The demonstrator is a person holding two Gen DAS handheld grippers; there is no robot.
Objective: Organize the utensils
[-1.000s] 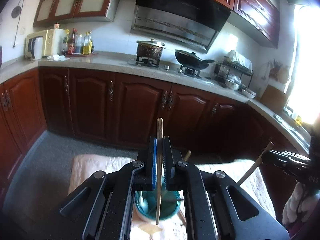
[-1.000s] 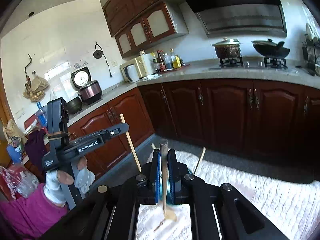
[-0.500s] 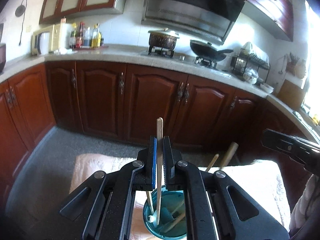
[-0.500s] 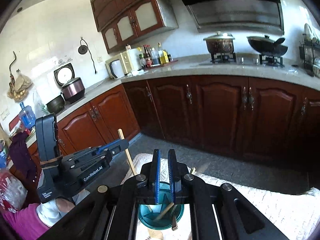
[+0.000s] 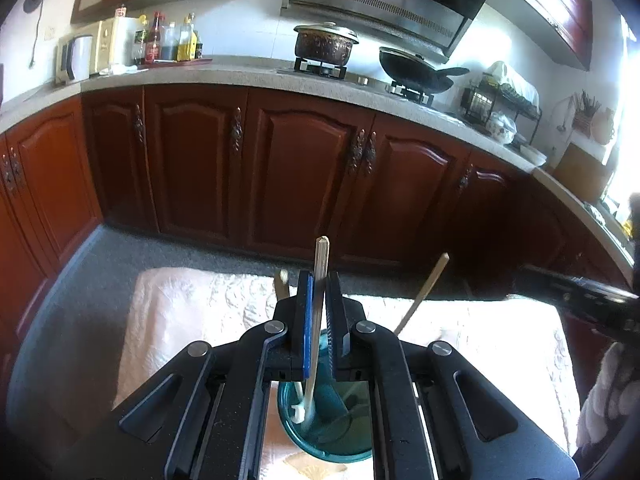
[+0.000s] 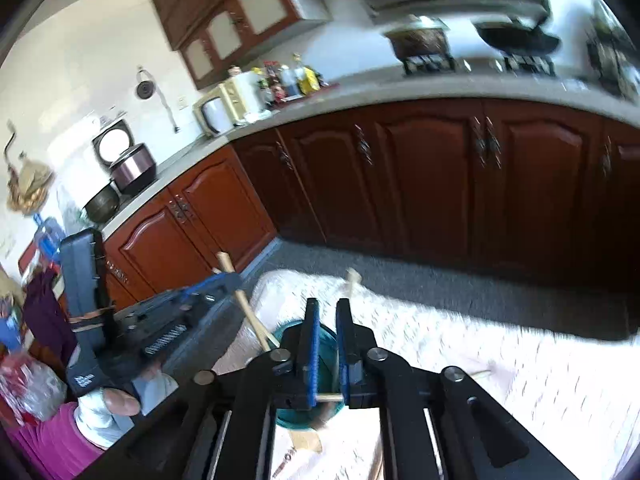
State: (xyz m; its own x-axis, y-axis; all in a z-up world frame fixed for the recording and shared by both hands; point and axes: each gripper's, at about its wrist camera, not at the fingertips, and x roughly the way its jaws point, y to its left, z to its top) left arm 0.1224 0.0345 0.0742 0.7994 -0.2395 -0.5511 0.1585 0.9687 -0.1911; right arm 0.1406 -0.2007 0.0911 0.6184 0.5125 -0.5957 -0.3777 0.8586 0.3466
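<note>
Right claw (image 6: 327,320) just parting, nothing clamped, above teal cup (image 6: 298,408), left claw (image 6: 230,280) pinching wooden stick (image 6: 244,304)

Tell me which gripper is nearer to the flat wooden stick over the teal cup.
Left. The left gripper is shut on the flat wooden stick. The right gripper, beside it over the teal cup, has just been opening, gripping nothing.

A cup (image 5: 324,432) stands on a cloth (image 5: 192,320) at 6 o'clock, with utensils in it: a stick (image 5: 420,300) leans toward 1 o'clock. Cabinets (image 5: 304,176) stand behind, at 12; on their worktop (image 5: 240,76) sit a pot (image 5: 324,42) and, right of it, a pan (image 5: 416,70).
</note>
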